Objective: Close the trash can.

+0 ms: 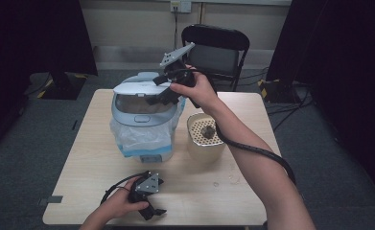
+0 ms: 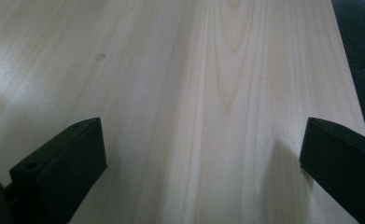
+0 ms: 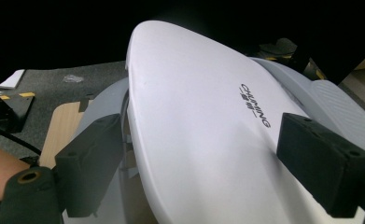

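Pale blue-grey plastic forms the lidded bin [image 1: 142, 112] at the table's [image 1: 252, 201] centre, lined with a clear bag [image 1: 127, 139] that spills over its sides. The right gripper view brings out what the high view cannot: small dark lettering on the bin's white lid [image 3: 203, 121], with the right gripper [image 3: 196, 163] straddling that lid, jaws wide apart and gripping nothing. The high view places this gripper at the bin's two o'clock edge. At the bin's three o'clock stands a cream bucket [image 1: 204, 151] with a perforated insert holding a dark lump [image 1: 207, 132]. The left gripper [image 1: 149, 199] rests at the table's seven o'clock; its own view shows bare wood between spread, empty jaws.
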Available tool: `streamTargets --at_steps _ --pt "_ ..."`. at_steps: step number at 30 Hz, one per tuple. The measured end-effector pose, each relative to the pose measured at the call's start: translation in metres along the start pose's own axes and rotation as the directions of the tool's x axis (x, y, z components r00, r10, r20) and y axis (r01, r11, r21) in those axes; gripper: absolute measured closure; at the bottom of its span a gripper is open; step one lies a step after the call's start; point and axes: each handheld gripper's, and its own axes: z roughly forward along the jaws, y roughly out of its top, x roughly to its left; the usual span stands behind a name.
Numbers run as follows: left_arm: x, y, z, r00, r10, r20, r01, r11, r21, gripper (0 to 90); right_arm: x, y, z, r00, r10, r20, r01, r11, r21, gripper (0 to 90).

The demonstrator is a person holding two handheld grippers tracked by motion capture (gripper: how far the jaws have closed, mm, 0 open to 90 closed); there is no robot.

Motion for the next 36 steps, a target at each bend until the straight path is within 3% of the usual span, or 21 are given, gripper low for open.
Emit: streamTargets --at_steps 16,26,31,36 --pt "0.000 0.000 0.000 1.0000 0.000 0.000 0.000 1.0000 0.001 0.0 0.009 -0.009 0.001 0.9990 0.034 -0.027 -0.034 0.9994 -0.006 14.3" --pt "0.000 0.000 0.000 1.0000 0.000 0.000 0.000 1.0000 0.001 0.0 0.011 -0.012 0.006 0.9981 0.022 -0.057 -0.019 0.9981 0.058 21.2" --pt "0.001 0.000 0.000 1.0000 0.003 0.002 -0.003 1.0000 0.001 0.0 0.010 -0.014 0.006 0.9962 0.046 -0.074 -0.044 0.9984 0.037 28.6" --pt "0.001 0.000 0.001 1.0000 0.005 0.004 -0.005 1.0000 -0.004 0.0 0.007 -0.014 0.004 0.9971 0.055 -0.053 -0.053 0.9981 0.033 41.7"
